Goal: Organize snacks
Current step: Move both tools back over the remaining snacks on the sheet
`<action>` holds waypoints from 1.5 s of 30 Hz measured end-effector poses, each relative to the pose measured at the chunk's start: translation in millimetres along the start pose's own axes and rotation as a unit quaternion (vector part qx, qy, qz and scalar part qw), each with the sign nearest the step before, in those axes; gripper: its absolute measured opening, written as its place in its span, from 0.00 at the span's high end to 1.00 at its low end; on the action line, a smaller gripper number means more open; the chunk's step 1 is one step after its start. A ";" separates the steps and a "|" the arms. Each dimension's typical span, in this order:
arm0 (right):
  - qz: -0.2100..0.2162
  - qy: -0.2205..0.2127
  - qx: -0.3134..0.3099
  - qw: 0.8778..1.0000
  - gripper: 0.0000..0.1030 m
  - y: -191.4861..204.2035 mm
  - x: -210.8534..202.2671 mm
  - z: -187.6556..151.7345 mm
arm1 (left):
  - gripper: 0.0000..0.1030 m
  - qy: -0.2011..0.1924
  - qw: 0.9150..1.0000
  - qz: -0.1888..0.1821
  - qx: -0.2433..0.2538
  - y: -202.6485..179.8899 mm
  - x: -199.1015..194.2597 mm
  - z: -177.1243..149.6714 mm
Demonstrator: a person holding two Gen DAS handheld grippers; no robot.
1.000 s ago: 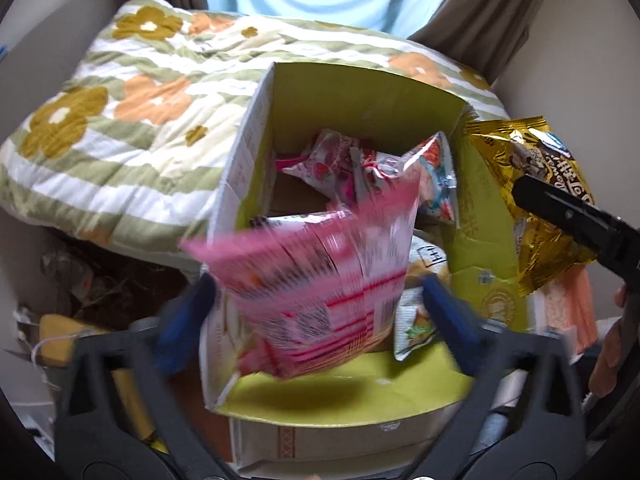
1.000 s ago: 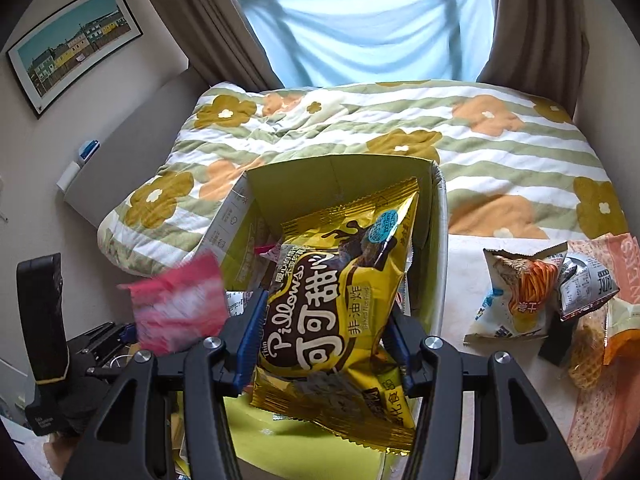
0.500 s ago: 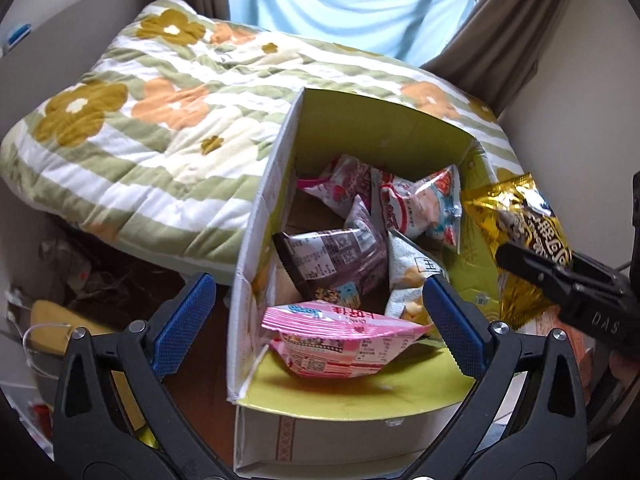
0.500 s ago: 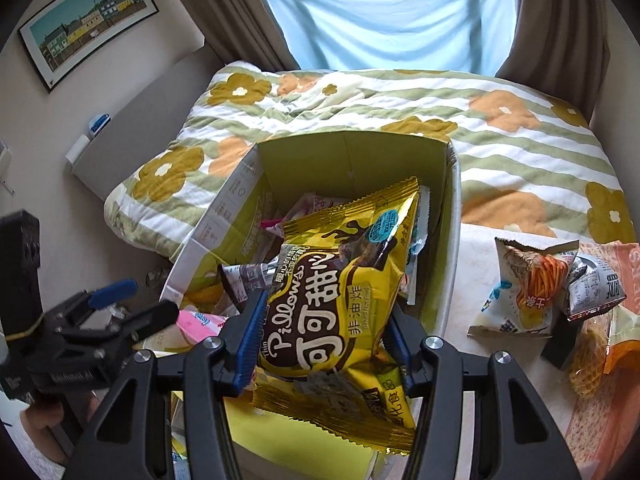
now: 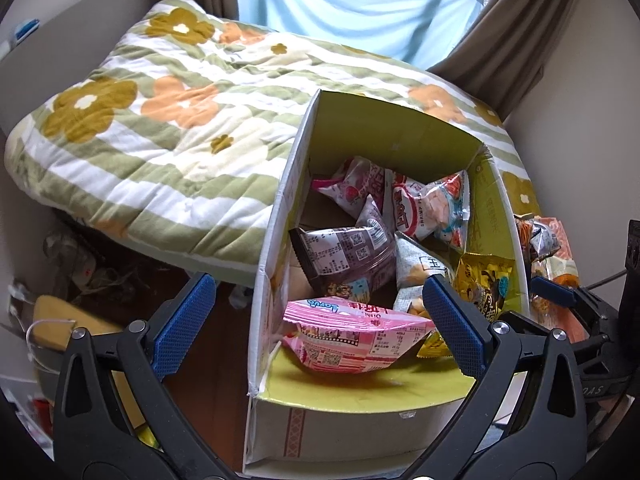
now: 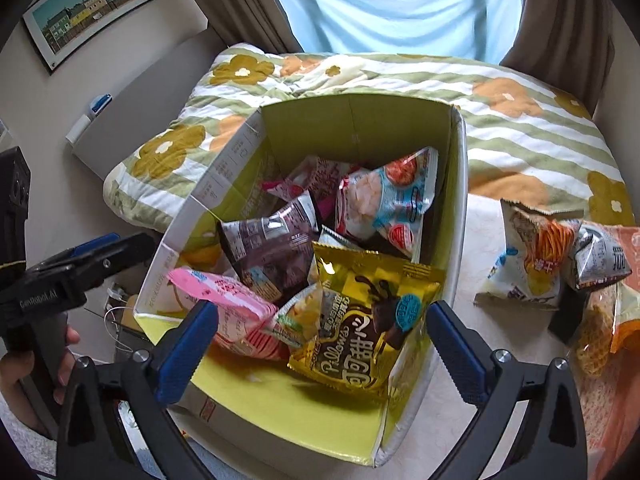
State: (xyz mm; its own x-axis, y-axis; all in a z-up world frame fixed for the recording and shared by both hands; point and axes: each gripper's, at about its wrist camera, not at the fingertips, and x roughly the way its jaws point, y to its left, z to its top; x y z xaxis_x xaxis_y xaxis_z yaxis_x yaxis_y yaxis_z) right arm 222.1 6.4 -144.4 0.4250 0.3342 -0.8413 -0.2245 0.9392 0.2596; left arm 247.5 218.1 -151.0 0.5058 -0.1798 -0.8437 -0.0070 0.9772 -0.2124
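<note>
Snack packets fill the open cardboard box with its yellow-green lining, which takes up the middle of both views. In the right wrist view a gold Pillows chocolate bag lies at the lower right of the box's inside, tilted against the near wall, free of the blue pads. The right gripper has just been opening; its fingers now stand wide apart with nothing between them but the box below. To the left of the gold bag lies a pink packet, and above them sit a dark purple packet and a shrimp-chip bag, tumbled together. In the left wrist view the left gripper hangs over the box's near left corner, its fingers spread wide and empty, the pink packet lying in the box beneath them. On the white table at the right of the right wrist view, a noodle snack bag and other packets wait outside the box. A flower-patterned quilt on the bed lies behind the box, under a blue curtain.
</note>
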 end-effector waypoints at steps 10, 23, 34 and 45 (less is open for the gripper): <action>-0.025 -0.047 0.014 0.998 0.00 3.1 -34.9 -9.4 | 0.00 -0.010 0.999 -0.028 0.045 -23.3 -9.8 7.0; -0.105 -0.108 0.072 0.986 0.00 -39.0 -111.7 -23.0 | 0.00 -0.019 0.982 -0.133 0.132 -107.9 -14.6 23.9; -0.136 -0.126 0.052 0.981 0.00 -143.6 -175.7 -4.9 | 0.00 -0.024 0.980 -0.138 0.143 -207.0 -7.7 27.3; -0.061 -0.058 0.030 0.996 0.00 -273.5 -169.2 35.4 | 0.00 0.004 0.993 -0.085 0.084 -296.5 39.0 12.0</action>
State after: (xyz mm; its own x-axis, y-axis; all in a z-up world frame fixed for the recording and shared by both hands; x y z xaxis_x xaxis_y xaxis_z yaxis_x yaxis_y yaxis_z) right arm 242.6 -304.2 -56.4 0.5447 0.2217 -0.8088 -0.1145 0.9751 0.1901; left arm 279.6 -77.3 -115.0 0.4807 -0.3434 -0.8068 0.2214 0.9379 -0.2673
